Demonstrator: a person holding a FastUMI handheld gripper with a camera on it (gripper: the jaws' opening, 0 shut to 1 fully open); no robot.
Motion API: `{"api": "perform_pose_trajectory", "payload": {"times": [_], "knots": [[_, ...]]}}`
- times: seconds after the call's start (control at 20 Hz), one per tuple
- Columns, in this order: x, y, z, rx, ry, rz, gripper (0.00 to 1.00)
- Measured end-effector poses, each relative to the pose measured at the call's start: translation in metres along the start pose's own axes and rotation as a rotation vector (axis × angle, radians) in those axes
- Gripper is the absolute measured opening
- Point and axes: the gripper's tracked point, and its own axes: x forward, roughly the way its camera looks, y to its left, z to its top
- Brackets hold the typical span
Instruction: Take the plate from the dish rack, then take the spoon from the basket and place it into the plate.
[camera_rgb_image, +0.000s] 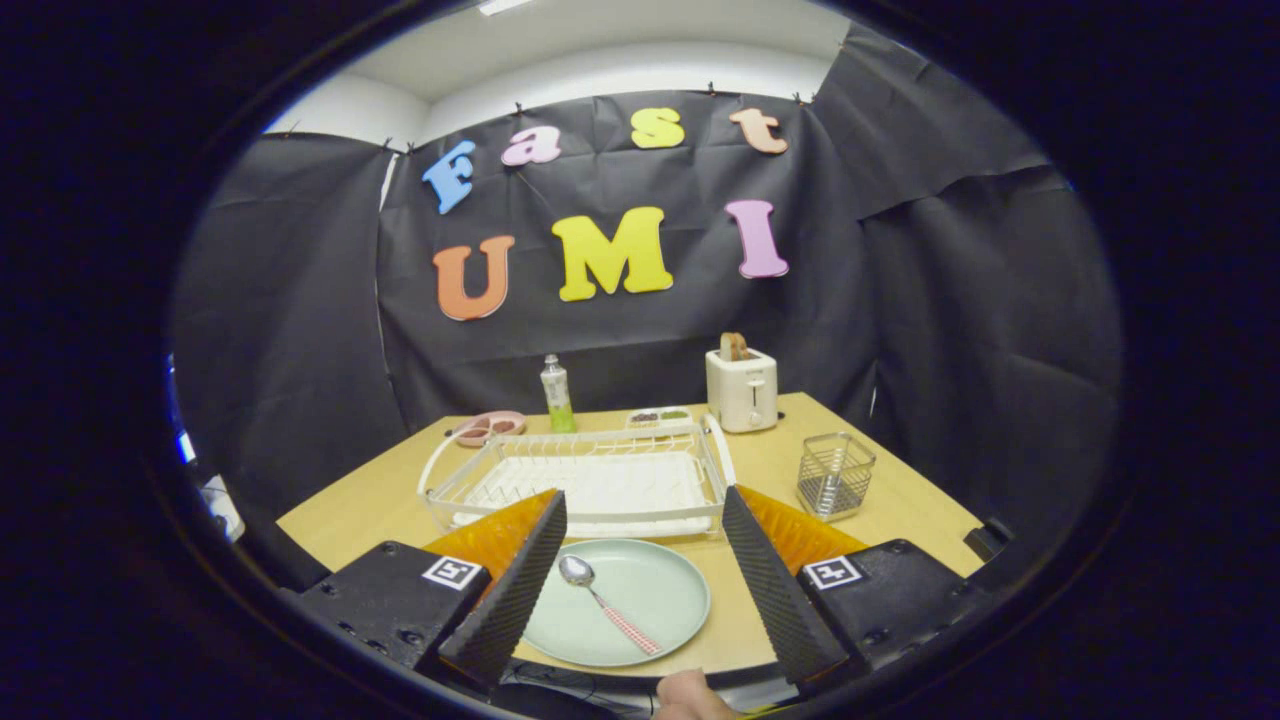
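Gripper: the gripper (640, 560) has its fingers spread wide apart, released and grasping nothing; part of a person's hand (690, 697) shows at the very near side, below the fingers.
Plate: a pale green plate (655, 615) lies flat on the table (900, 500) at its near edge, between the two fingers and touching neither.
Spoon: the spoon (605, 600) lies inside the plate, bowl pointing away towards the rack, its checked pink handle slanting towards the plate's near right rim.
Dish rack: a white wire dish rack (580, 480) stands just beyond the plate, about mid-table, with no dishes visible in it.
Basket: a small wire basket (835, 475) stands to the right of the rack, near the table's right edge; nothing can be seen in it.
Far edge, left: a pink dish (490, 427) with something dark in it, and just beside it a small upright bottle (557, 395).
Far edge, middle: a shallow tray (660, 415) with dark and green contents, behind the rack.
Far edge, right: a cream toaster (742, 388) with bread sticking up from its slot.
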Motion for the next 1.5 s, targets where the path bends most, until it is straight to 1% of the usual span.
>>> {"api": "perform_pose_trajectory", "payload": {"times": [0.35,0.55,0.8,1.05,1.35,1.5], "knots": [[-0.071,-0.025,0.055,-0.015,-0.167,-0.068,1.0],[-0.092,-0.034,0.066,-0.023,-0.208,-0.082,1.0],[-0.097,-0.045,0.064,-0.008,-0.197,-0.102,1.0],[-0.09,-0.051,0.059,0.014,-0.184,-0.104,1.0],[-0.08,-0.047,0.049,0.038,-0.149,-0.077,1.0],[-0.078,-0.045,0.049,0.052,-0.151,-0.064,1.0]]}}
